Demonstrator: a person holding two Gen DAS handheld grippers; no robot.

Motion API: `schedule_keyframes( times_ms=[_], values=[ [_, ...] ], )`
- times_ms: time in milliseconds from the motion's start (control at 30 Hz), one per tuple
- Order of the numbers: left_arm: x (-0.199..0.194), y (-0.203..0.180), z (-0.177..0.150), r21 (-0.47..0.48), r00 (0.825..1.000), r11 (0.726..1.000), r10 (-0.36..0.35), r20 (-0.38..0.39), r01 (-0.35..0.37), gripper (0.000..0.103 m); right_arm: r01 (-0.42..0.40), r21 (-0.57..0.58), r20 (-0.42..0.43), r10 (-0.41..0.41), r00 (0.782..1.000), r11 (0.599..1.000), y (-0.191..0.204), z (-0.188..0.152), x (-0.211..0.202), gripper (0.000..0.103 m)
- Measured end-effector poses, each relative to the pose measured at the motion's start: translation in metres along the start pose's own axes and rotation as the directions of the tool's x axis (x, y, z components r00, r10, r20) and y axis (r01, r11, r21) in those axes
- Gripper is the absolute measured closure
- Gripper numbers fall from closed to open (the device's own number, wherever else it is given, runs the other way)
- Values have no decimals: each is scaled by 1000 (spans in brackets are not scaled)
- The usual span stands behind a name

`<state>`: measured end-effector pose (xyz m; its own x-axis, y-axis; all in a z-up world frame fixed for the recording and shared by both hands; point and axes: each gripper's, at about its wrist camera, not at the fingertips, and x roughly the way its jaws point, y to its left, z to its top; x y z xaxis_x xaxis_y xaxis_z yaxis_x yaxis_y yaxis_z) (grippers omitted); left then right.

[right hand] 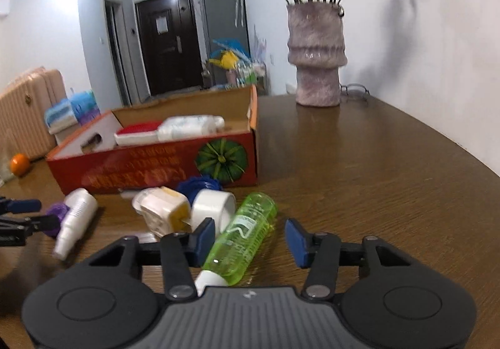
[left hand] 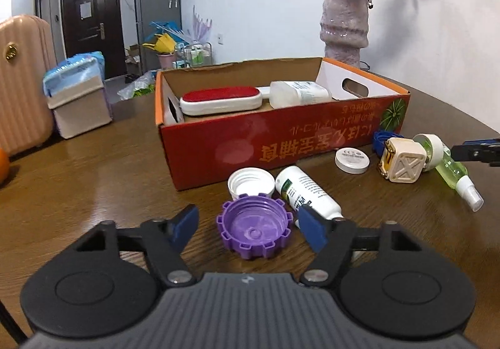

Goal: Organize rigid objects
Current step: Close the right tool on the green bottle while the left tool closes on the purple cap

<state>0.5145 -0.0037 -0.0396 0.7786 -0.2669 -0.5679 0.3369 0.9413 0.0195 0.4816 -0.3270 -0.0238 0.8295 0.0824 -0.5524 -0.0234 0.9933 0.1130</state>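
Both grippers are being held spread over the counter: the left gripper around a purple cap, the right gripper around a green bottle. Pinching, then lifting into the red box, is likely being prepared.

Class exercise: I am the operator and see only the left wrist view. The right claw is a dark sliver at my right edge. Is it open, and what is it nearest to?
Observer: The right claw is open, and the translucent green plastic spray bottle lies between its pads, not gripped.
Operator: Does either pad touch that bottle?
Observer: The left-hand blue pad looks to be against the bottle's side; the other stands apart.
Operator: Anything on the table that I miss?
Observer: Wire-rimmed glasses lie on the brown wooden table, right of the mottled pink ceramic vase.
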Motion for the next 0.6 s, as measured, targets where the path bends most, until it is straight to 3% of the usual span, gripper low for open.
schedule_keyframes(
  times_ms=[33, 300, 433, 600],
  values=[
    [4, 0, 0, -3, 1000, 1000, -8, -9, 8, 46, -8, -4, -9, 8, 1000, 1000, 0, -1, 4, 57],
    [0, -5, -3, 11, 1000, 1000, -21, -10, 22, 47, -18, -11, -54, 18, 998, 1000, 10, -2, 26, 64],
    [-28, -4, -6, -4, 1000, 1000, -12, 29, 12, 47, 13, -59, -51, -16, 999, 998, 18, -5, 21, 73],
    [-76, -2, -18, -58, 996, 998, 29, 83, -24, 47, 15, -36, -46, -16, 999, 999, 11, -17, 0, 73]
  ],
)
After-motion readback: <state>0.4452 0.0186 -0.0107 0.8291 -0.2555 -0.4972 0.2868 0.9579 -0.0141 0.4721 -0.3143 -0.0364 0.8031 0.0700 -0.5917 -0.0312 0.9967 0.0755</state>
